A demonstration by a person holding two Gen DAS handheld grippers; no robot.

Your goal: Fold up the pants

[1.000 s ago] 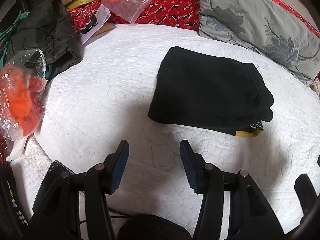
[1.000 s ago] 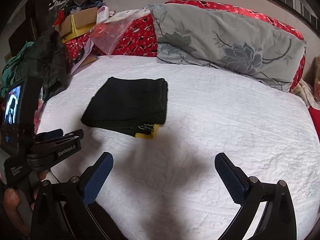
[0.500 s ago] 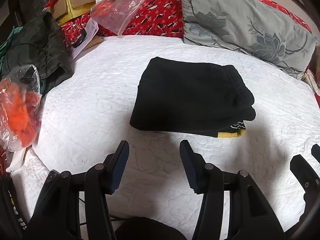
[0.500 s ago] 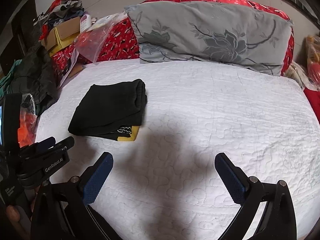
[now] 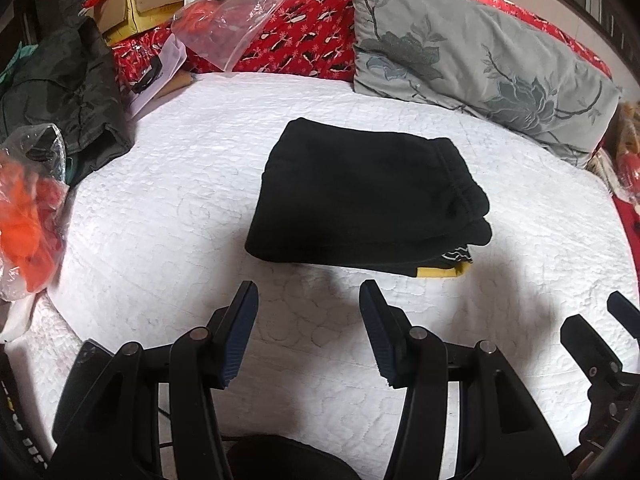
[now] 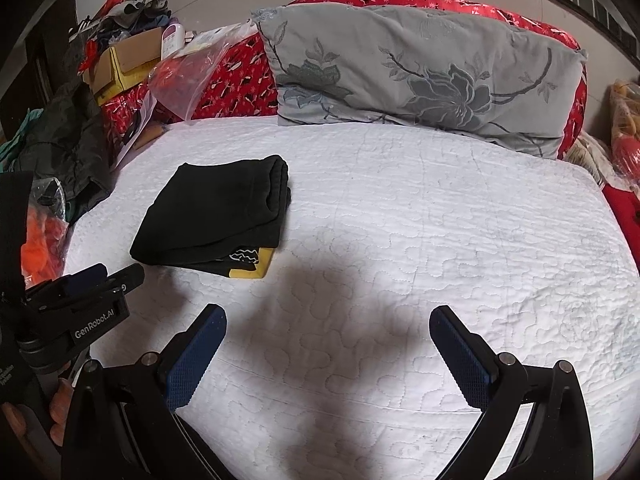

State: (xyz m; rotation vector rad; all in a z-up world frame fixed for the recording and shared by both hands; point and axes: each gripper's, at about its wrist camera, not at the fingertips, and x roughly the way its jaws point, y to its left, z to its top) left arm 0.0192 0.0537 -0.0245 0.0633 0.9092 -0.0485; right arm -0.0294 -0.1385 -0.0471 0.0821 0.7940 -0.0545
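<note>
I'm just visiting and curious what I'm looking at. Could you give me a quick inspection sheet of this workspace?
Surface: white quilted bed cover, shadows near the front.
Job's things: black pants folded into a stack, yellow patch showing at one corner.
Clutter: orange items in plastic bag, dark jacket, cardboard box.
Grippers: left gripper and right gripper open, holding nothing.
Cables: nothing seen.
Surroundings: grey floral pillow, red patterned bedding.

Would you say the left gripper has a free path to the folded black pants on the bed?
Probably yes: the left gripper is open and empty, and only bare white quilt lies between it and the black pants.
</note>
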